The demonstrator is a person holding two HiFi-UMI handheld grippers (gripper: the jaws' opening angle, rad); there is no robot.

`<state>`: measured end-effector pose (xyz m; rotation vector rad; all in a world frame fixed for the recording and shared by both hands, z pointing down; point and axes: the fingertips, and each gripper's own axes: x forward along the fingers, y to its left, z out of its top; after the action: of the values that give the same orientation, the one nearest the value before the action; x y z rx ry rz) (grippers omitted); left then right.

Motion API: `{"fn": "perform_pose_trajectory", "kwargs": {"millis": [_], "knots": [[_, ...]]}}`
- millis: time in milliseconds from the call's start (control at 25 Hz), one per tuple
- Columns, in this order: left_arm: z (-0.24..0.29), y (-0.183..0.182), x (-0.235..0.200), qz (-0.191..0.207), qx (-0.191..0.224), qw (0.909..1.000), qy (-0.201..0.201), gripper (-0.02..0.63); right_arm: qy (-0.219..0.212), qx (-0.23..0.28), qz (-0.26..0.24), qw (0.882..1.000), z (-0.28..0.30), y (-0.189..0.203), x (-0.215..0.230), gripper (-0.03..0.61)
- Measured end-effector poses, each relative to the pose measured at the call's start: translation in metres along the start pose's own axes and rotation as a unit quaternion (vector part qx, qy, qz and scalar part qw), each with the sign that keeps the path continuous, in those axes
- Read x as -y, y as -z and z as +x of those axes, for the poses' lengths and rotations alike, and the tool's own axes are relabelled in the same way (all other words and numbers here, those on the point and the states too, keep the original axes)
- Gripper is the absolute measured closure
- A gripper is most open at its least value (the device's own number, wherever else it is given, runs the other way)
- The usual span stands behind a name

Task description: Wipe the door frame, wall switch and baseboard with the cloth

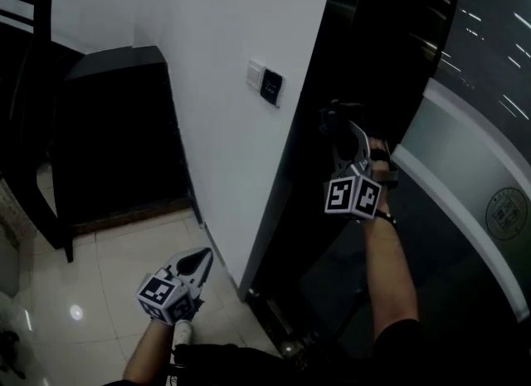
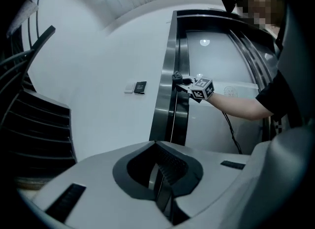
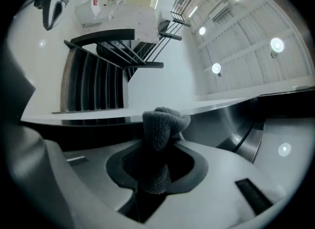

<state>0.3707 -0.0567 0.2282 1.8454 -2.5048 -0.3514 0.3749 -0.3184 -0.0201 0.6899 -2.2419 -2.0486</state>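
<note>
**Wall, door frame and 2 grippers during wiping.** The white wall [image 1: 224, 27] fills the middle of the head view. The dark, glossy door frame [image 1: 348, 44] stands against its right edge, its long axis running floor to ceiling. The tiled floor [image 1: 124, 260] lies below.

The right gripper [image 1: 347, 139] is raised against the frame at about mid-height. Its 2 jaws are clamped on a grey cloth [image 3: 162, 124]. The cloth bulges out past the jaw tips, and its free end appears to press on the frame's metal face. A stroke along the frame's long axis, up or down, would keep the cloth in contact.

The left gripper [image 1: 197, 261] hangs low over the floor, well apart from the frame. Its jaws are drawn together with nothing between them.

The wall switch [image 1: 270, 85] sits on the white wall just left of the frame's edge and slightly above the right gripper. That gripper is the nearer of the 2 and the only 1 carrying the cloth. Reaching the switch would probably take a short move leftward across the frame's edge.

The foot of the wall lies nearer the left gripper. No baseboard can be made out clearly there.
</note>
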Motion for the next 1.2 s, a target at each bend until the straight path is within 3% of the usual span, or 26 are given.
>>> {"fn": "perform_pose_trajectory", "kwargs": {"millis": [400,1200], "knots": [[0.004,-0.002,-0.001,0.002,-0.013,0.9999,-0.004,0.624,-0.045,0.013,0.019,0.999,-0.012,0.009,-0.056,0.485],[0.025,0.013,-0.03,0.005,-0.055,0.9973,0.048,0.624,-0.125,-0.023,0.039,0.991,-0.048,0.029,-0.181,0.482]]}}
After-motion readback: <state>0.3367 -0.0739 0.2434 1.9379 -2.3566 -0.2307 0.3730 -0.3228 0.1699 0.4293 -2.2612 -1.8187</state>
